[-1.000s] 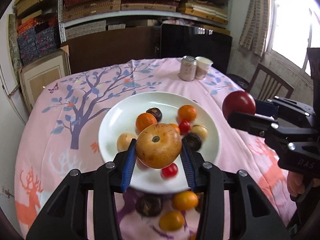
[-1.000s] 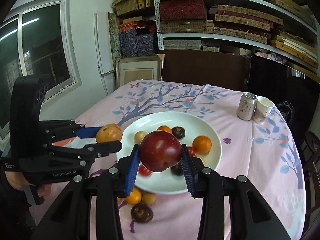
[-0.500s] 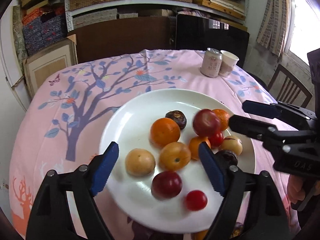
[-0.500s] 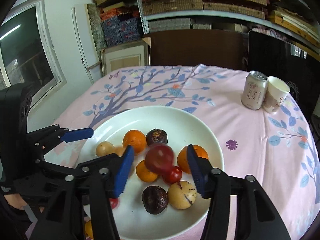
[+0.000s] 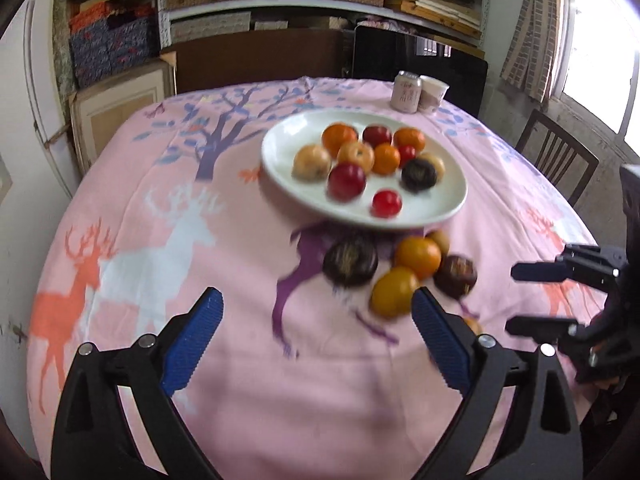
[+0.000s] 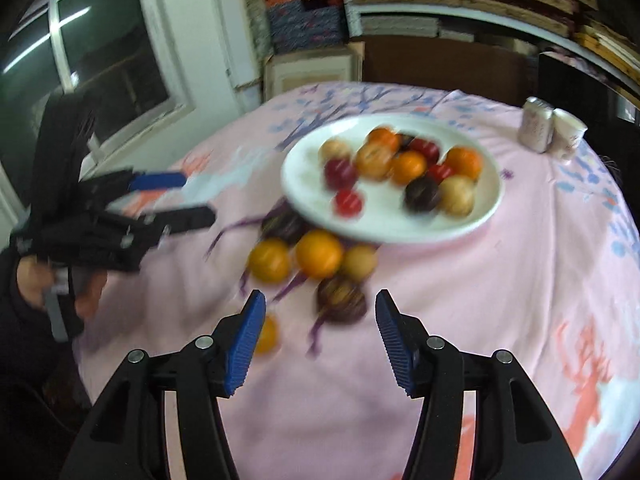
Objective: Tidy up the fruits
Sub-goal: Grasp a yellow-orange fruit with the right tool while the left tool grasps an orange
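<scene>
A white plate (image 5: 280, 152) (image 6: 304, 184) holds several fruits: oranges, red apples, a dark fruit and a cherry tomato (image 5: 386, 203). Loose fruits lie on the pink tablecloth by the plate's near rim: a dark fruit (image 5: 350, 258), an orange (image 5: 418, 256) (image 6: 320, 254), a yellow-orange one (image 5: 394, 296) (image 6: 269, 260) and another dark one (image 5: 456, 276) (image 6: 342, 298). My left gripper (image 5: 316, 300) (image 6: 196, 196) is open and empty, short of the loose fruits. My right gripper (image 6: 320, 300) (image 5: 514, 299) is open and empty, just before the dark fruit. Both views are motion-blurred.
A drink can (image 5: 407, 91) (image 6: 536, 130) and a paper cup (image 5: 433, 94) stand at the table's far side. A wooden chair (image 5: 556, 156) is to the right of the table. Shelves of boxes fill the back wall. A small orange fruit (image 6: 266, 334) lies near my right gripper's left finger.
Both grippers opened and dropped their fruit, the tan apple and the red apple, onto the plate. Both then drew back towards the table's near side, over the loose fruits.
</scene>
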`<state>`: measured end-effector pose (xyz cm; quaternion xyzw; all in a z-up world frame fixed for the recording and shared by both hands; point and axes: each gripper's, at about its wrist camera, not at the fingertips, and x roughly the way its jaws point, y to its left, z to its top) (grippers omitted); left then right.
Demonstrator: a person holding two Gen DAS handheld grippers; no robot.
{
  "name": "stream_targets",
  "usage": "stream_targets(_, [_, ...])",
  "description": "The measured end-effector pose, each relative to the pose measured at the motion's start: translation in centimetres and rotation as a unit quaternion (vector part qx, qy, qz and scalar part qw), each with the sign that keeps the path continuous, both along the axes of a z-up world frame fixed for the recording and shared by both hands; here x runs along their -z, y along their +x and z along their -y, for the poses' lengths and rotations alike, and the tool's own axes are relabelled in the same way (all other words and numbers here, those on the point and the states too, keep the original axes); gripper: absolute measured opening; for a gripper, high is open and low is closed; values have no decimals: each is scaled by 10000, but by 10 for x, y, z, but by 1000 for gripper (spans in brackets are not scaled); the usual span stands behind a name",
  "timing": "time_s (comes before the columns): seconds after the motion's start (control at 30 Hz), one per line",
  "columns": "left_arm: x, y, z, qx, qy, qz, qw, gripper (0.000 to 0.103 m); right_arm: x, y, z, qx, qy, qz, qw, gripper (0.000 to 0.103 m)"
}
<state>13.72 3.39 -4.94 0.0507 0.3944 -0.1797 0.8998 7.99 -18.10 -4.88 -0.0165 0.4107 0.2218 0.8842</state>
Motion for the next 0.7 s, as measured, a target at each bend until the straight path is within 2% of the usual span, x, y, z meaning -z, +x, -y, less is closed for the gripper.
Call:
stream_targets(0.1, [11,-11,-10,-132,34,-7,9999,93,8,-10,-19,-121,-59,-53,9999,58])
stream_targets(0.37, [20,-16,-7,-170,43,-143,9997,93,22,0,-52,-62,-438,-190,9988,55])
stream_targets(0.43, [21,-15,-4,-147,50,-163,9997,93,27,2,-51,-58,-440,-257,9987,37])
stream_targets(0.6, [22,-15,15,13,195,-155,9997,93,18,-12,-32,84,-341,-19,9994,37])
stream_targets(0.7, [20,-16,37,135,374,-43,9992,93,11,-24,-5,478,-417,267,9976,37])
